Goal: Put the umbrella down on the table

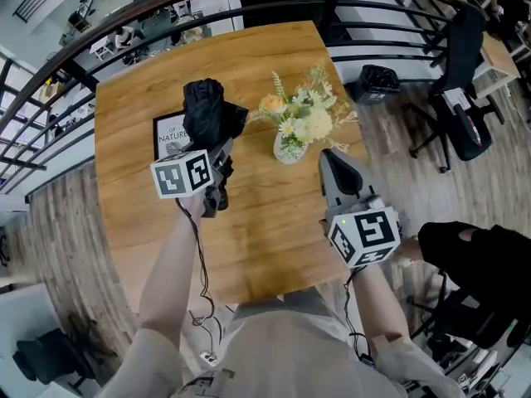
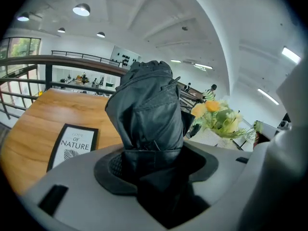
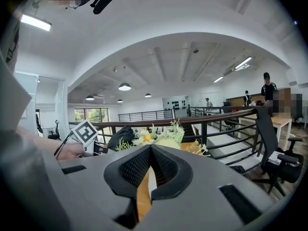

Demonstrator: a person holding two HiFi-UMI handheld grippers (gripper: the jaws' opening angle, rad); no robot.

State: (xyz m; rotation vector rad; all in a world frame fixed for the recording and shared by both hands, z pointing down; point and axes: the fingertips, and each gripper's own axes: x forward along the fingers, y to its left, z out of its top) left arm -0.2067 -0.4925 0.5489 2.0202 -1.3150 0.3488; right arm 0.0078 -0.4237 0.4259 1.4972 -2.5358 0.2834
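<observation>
Left gripper (image 1: 217,157) clamps the folded black umbrella (image 1: 211,110), seemingly just above the wooden table (image 1: 265,239); right gripper (image 1: 338,166) pinched shut, empty. A careless swing down could clip the flower vase (image 1: 289,146) alongside.

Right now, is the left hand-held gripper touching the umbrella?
Touching. The left gripper view shows the left hand-held gripper with its jaws clamped on the umbrella.
</observation>
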